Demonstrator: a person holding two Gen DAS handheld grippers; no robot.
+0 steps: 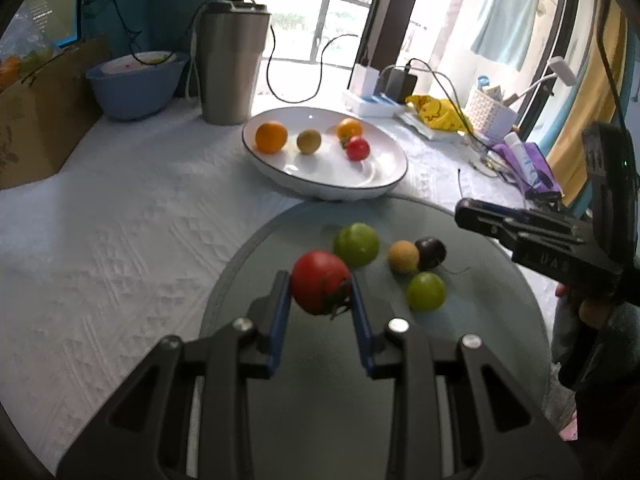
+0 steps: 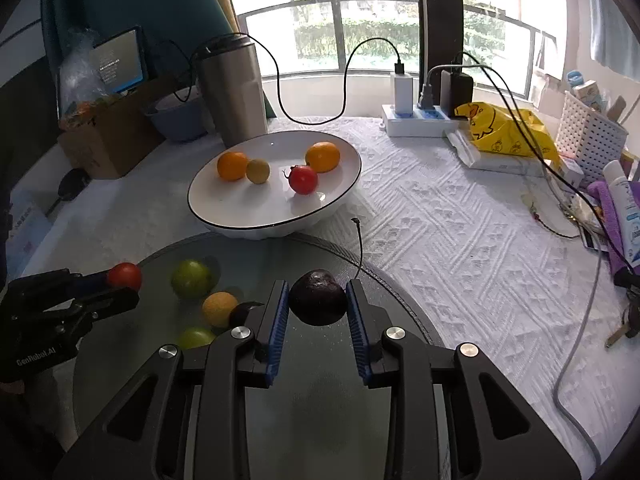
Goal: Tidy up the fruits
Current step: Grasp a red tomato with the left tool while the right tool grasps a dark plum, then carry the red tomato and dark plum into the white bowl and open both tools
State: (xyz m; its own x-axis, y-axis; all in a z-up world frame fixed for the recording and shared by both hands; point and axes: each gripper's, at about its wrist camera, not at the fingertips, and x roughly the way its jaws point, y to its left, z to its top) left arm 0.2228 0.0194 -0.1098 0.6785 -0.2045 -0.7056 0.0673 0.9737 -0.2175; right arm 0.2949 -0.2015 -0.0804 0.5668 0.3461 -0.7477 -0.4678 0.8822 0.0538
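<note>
Grasping: left gripper (image 1: 321, 286) clamps red tomato (image 1: 320, 281), stem pointing lower right | right gripper (image 2: 318, 298) clamps dark plum (image 2: 318, 297), round, centre frame | both above grey tray (image 2: 152, 264) | white bowl (image 2: 340, 196) beyond, upper centre

Ten fruits (image 2: 318, 298), one bowl (image 2: 240, 204), one tray (image 2: 128, 360)

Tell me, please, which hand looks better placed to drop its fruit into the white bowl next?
Probably the left: its gripper already holds the red tomato and the white bowl lies straight ahead. The right gripper, holding the dark plum, looks about equally ready.
</note>
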